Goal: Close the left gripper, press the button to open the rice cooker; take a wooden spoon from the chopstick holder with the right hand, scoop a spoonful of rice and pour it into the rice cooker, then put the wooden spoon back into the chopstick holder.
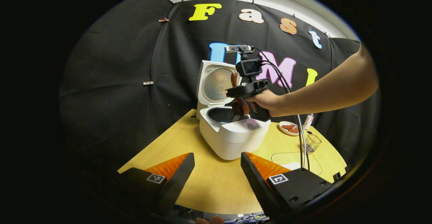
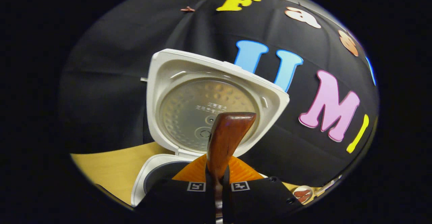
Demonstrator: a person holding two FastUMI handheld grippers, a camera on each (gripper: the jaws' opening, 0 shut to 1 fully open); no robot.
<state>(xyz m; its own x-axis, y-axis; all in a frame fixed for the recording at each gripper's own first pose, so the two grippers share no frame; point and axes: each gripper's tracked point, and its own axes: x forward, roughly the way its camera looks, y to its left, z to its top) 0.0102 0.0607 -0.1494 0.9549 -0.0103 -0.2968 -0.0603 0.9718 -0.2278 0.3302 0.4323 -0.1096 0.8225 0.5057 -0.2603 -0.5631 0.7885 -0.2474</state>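
The white rice cooker (image 1: 233,138) stands mid-table with its lid (image 1: 216,83) raised and its dark inner pot (image 1: 221,115) showing. A person's hand holds my right gripper (image 1: 233,92) over the pot, shut on the brown wooden spoon (image 1: 240,108), whose bowl hangs at the pot's rim. In the right gripper view the spoon's handle (image 2: 225,143) stands up between the shut fingers of the right gripper (image 2: 217,180), in front of the lid (image 2: 209,105). My left gripper (image 1: 217,161) is open, low over the table's near edge, short of the cooker. The wire chopstick holder (image 1: 312,142) stands at the right.
A small plate (image 1: 288,128) with reddish pieces and a white bottle (image 1: 308,121) sit right of the cooker. A cable (image 1: 302,139) hangs from the right gripper down across the yellow wooden table (image 1: 209,183). A pale mat (image 1: 293,158) lies near the holder.
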